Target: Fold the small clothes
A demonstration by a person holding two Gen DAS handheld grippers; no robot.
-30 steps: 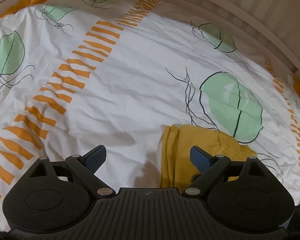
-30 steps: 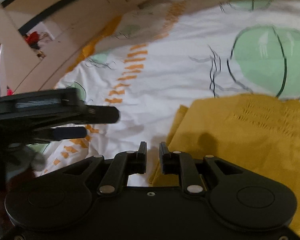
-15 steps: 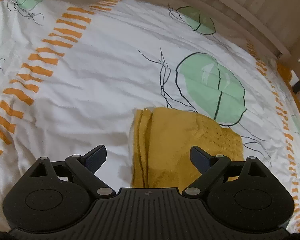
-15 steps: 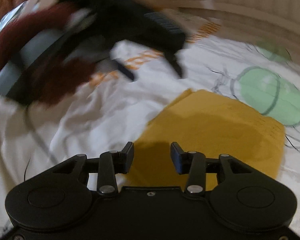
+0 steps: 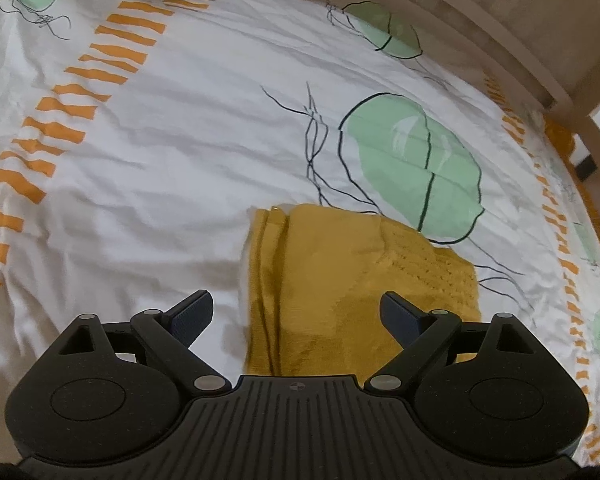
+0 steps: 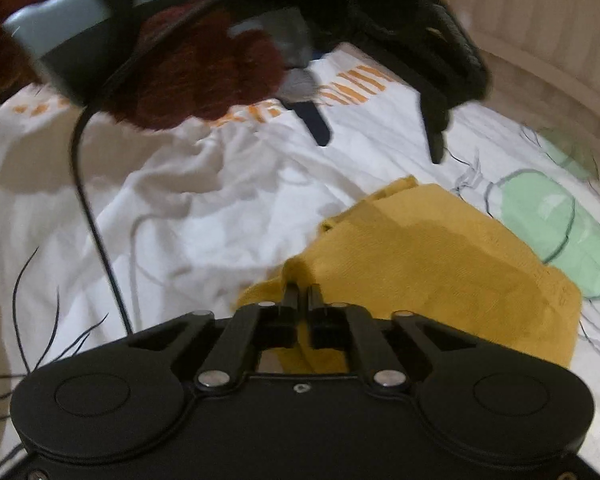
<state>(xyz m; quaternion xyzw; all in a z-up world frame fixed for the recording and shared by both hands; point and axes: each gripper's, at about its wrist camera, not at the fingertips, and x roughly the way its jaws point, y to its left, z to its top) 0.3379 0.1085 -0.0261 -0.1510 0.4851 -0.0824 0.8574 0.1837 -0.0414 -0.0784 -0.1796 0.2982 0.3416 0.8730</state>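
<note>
We find the yellow garment [image 5: 360,276] lying folded on the bedsheet [image 5: 180,152], toward the bed's right edge and just short of a large green leaf print [image 5: 412,164]. The right gripper [image 6: 303,294] is clenched on the garment's near corner, and a small ridge of cloth is pinched up between its fingers. The left gripper [image 5: 296,314] hovers above the near end of the garment, spread wide and holding nothing. In the left wrist view the garment's long axis runs away from the camera, with stacked fold edges along its left side. We judge the right gripper better placed to carry the corner across for the next fold. A black cable [image 6: 96,232] trails over the sheet to the left, clear of the cloth. The wooden bed frame [image 5: 500,40] lies well apart.
</note>
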